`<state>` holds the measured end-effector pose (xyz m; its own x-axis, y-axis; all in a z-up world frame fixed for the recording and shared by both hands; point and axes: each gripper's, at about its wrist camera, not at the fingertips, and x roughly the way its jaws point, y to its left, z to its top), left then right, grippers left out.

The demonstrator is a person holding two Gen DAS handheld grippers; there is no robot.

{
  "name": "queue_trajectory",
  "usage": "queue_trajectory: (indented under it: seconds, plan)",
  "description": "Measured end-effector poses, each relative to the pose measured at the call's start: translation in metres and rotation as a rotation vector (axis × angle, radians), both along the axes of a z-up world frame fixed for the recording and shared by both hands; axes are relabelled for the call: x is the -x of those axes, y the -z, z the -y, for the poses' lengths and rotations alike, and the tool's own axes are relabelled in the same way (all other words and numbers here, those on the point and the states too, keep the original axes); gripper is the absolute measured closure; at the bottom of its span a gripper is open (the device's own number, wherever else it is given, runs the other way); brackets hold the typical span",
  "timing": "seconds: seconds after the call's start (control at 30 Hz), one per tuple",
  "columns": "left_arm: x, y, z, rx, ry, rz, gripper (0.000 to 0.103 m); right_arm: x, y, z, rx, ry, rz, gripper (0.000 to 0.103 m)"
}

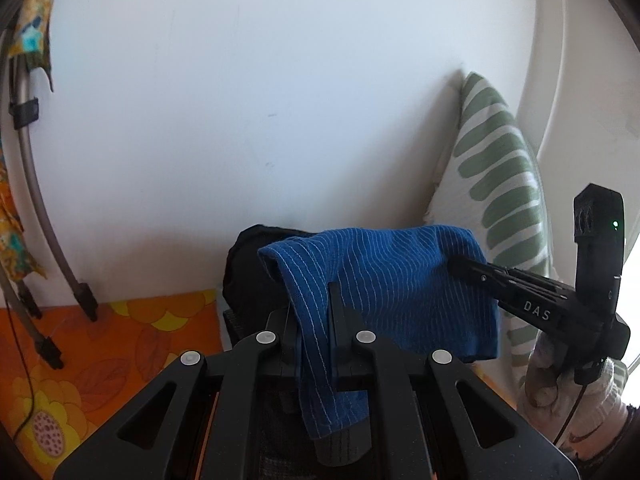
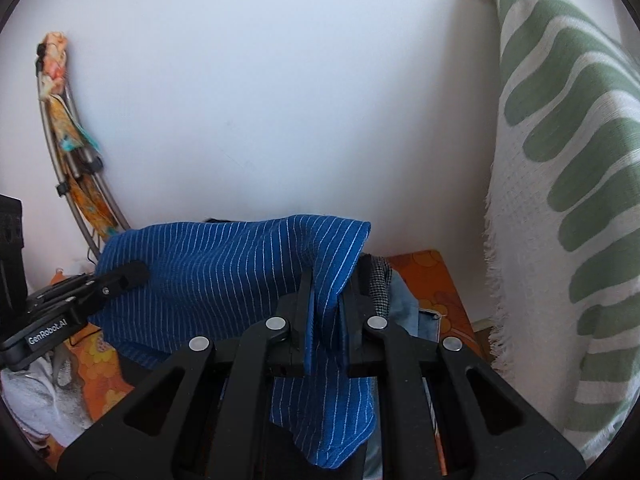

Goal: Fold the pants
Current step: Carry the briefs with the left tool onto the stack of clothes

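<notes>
The blue pinstriped pants (image 1: 384, 276) hang in the air, stretched between my two grippers in front of a white wall. My left gripper (image 1: 314, 300) is shut on the pants' left edge, with cloth hanging down over its fingers. My right gripper (image 2: 326, 292) is shut on the right edge of the pants (image 2: 224, 276). The right gripper shows in the left wrist view (image 1: 460, 266), gripping the cloth's far side. The left gripper shows in the right wrist view (image 2: 136, 274) on the cloth's left edge. The lower part of the pants is hidden behind the grippers.
An orange flowered cover (image 1: 100, 360) lies below. A dark pile of clothes (image 1: 248, 264) sits behind the pants, with folded grey and checked garments (image 2: 396, 300) to the right. A green-and-white cushion (image 2: 568, 160) leans at the right. Metal tube legs (image 1: 32, 184) stand at the left.
</notes>
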<state>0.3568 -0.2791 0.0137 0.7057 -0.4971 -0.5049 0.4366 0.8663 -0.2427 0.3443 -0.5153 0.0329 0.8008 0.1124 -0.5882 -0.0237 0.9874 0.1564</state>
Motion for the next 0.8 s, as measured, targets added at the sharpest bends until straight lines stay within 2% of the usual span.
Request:
queue_trajectory:
  seconds: [0.07,0.13,0.2,0.23,0.27,0.3,0.63,0.8]
  plan:
    - [-0.004,0.004,0.001,-0.009,-0.005,-0.011,0.095,-0.009,0.008,0.002,0.017,0.014,-0.022,0.091]
    - [-0.010,0.007,0.003,-0.019,-0.012,-0.030,0.092,-0.015,0.012,0.003,0.046,0.041,-0.036,0.084]
    - [-0.014,0.008,0.002,-0.035,-0.034,-0.041,0.090,-0.017,0.014,0.003,0.098,0.087,-0.038,0.066]
    - [-0.015,0.009,0.001,-0.041,-0.050,-0.039,0.082,-0.018,0.015,0.004,0.107,0.102,-0.038,0.063]
    - [-0.015,0.008,-0.001,-0.042,-0.060,-0.039,0.072,-0.017,0.015,0.006,0.105,0.108,-0.038,0.063]
    - [-0.016,0.007,-0.003,-0.034,-0.063,-0.042,0.071,-0.016,0.016,0.007,0.094,0.108,-0.041,0.063]
    - [-0.007,0.004,-0.016,-0.042,-0.074,-0.050,0.071,-0.005,0.024,0.010,0.094,0.127,-0.088,0.062]
    - [0.003,0.004,-0.022,-0.072,-0.080,-0.055,0.071,0.007,0.025,0.016,0.121,0.165,-0.105,0.050]
